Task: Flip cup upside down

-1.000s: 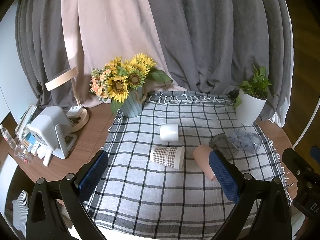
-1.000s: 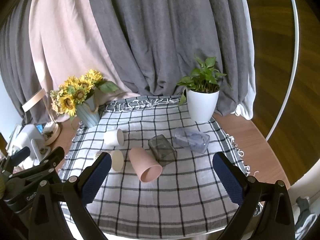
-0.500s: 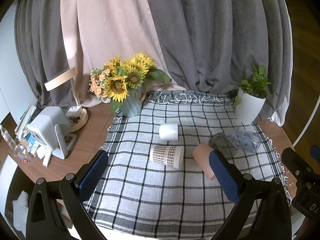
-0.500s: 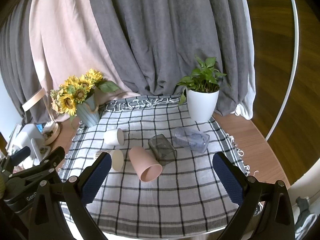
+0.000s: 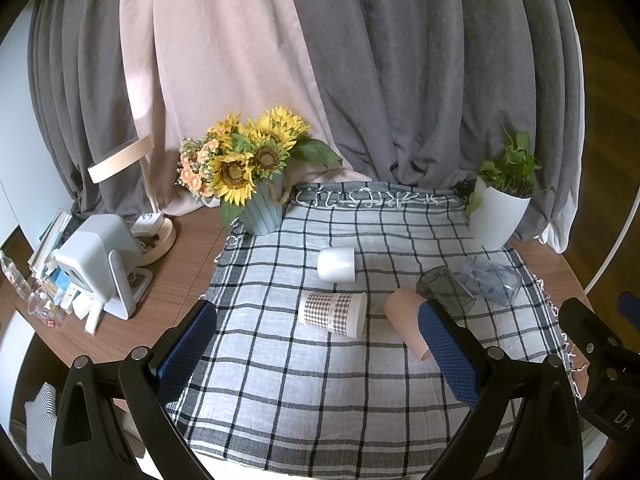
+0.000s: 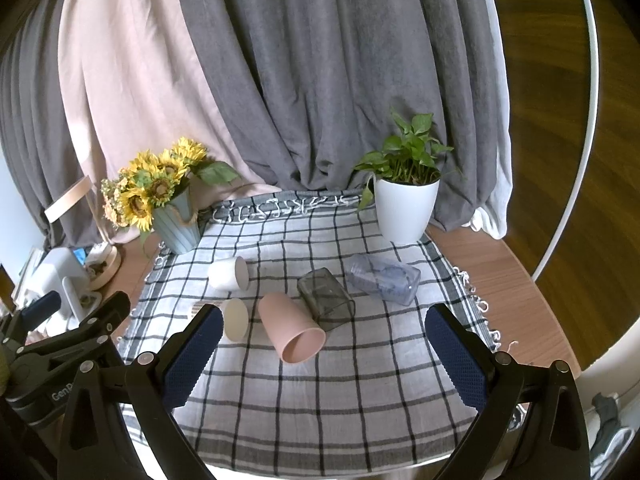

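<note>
Several cups lie on their sides on a checked cloth (image 5: 304,392): a white cup (image 5: 337,265), a checked paper cup (image 5: 333,314), a pink cup (image 5: 406,318), a dark grey square tumbler (image 5: 444,288) and a clear bluish cup (image 5: 490,282). The right wrist view shows the same white cup (image 6: 229,274), paper cup (image 6: 234,319), pink cup (image 6: 291,332), grey tumbler (image 6: 326,299) and clear cup (image 6: 383,283). My left gripper (image 5: 316,360) is open and empty, above the near cloth. My right gripper (image 6: 324,360) is open and empty, short of the pink cup.
A blue vase of sunflowers (image 5: 262,210) stands at the cloth's back left, a white potted plant (image 5: 498,216) at the back right. A white device (image 5: 98,264) and small clutter sit on the wooden table's left. Curtains hang behind. The table's edge lies near both grippers.
Both views have barely shifted. The cups lie as before and both grippers stay open.
</note>
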A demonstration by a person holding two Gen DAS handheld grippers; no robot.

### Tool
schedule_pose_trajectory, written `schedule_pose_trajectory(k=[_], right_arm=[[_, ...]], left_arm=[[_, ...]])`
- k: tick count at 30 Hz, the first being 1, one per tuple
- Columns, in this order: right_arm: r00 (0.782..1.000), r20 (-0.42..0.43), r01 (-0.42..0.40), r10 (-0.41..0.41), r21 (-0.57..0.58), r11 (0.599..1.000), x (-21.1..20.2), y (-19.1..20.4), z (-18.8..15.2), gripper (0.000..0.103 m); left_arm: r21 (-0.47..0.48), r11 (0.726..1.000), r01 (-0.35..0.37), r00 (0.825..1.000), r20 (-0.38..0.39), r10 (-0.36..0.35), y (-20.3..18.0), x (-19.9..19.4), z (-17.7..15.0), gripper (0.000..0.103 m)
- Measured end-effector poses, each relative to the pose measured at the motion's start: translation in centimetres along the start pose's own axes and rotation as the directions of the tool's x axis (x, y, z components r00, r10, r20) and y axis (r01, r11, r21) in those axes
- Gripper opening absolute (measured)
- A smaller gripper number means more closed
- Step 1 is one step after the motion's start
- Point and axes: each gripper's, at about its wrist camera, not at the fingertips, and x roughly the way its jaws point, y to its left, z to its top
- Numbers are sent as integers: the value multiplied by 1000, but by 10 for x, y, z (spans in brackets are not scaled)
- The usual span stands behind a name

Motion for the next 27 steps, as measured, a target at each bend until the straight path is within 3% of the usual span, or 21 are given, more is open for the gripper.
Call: schedule_pose_trajectory(k=[11, 16, 27], right_arm=[[1000, -6, 0, 0, -4, 1000, 2, 2, -1, 102], [1000, -26, -6, 6, -9, 1000, 15, 3, -1, 102], [980, -189, -61, 61, 2, 998, 84, -16, 6, 102]], left_arm=[[2, 1000, -14, 1000, -19, 14, -1, 6, -3, 103], [-2, 1000, -31, 997, -68, 31, -4, 20, -4, 103], [-11, 999, -40, 980, -196, 37, -23, 80, -4, 103]])
